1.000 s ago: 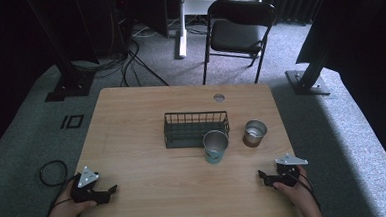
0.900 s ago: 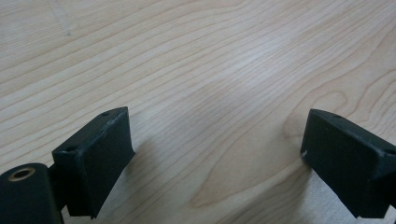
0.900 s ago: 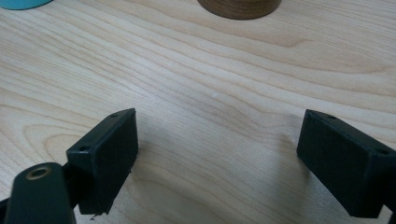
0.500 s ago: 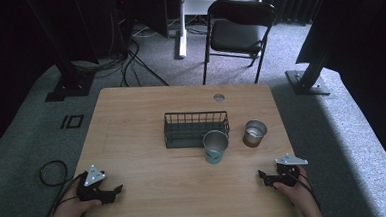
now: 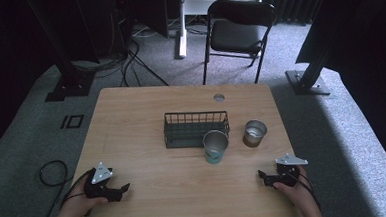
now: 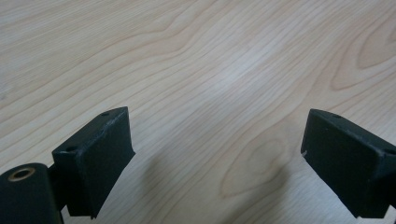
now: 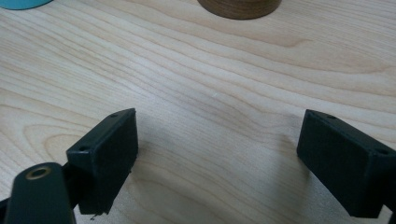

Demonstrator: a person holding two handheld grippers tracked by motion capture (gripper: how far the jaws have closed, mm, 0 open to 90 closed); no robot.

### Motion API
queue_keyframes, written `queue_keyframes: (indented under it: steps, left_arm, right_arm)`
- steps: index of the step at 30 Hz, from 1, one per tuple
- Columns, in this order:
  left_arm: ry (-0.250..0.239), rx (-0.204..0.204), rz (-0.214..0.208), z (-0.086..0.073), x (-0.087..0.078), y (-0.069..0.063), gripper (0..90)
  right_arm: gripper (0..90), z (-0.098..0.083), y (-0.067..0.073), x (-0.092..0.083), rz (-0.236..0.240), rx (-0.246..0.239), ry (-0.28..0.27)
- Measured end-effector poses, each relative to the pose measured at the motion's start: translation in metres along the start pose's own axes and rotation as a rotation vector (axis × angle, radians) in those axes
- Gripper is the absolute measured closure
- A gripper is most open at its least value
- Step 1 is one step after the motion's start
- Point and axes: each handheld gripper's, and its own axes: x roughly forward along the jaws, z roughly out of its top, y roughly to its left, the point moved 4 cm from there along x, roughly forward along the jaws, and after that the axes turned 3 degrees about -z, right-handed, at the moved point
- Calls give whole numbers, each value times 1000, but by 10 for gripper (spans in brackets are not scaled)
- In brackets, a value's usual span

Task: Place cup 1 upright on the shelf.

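A black wire basket (image 5: 196, 128) stands at the middle of the wooden table (image 5: 141, 116). A teal cup with a metal rim (image 5: 215, 146) sits upright just in front of the basket's right end. A brown cup (image 5: 255, 133) stands to its right. My left gripper (image 5: 121, 190) rests near the front left corner, open, jaws pointing right over bare wood (image 6: 217, 121). My right gripper (image 5: 262, 177) rests near the front right, open and empty (image 7: 218, 119), jaws pointing left. The teal cup's base (image 7: 21, 3) and the brown cup's base (image 7: 238, 7) lie beyond its jaws.
A round cable hole (image 5: 219, 97) sits in the tabletop behind the basket. A black folding chair (image 5: 239, 33) stands beyond the far edge. Cables (image 5: 51, 171) and stand feet (image 5: 307, 82) lie on the grey carpet around the table.
My left gripper has slid a little to the right along the front of the table. The right gripper and the cups have stayed put.
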Motion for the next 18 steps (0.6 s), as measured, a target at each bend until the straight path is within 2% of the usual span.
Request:
queue_keyframes:
  steps: [12, 18]
  left_arm:
    - [-5, 30, -26, 16, 10, -10, 96]
    - [-28, 48, -59, 27, 16, -19, 95]
  right_arm:
    - [121, 0, 0, 0, 0, 0, 0]
    - [121, 0, 0, 0, 0, 0, 0]
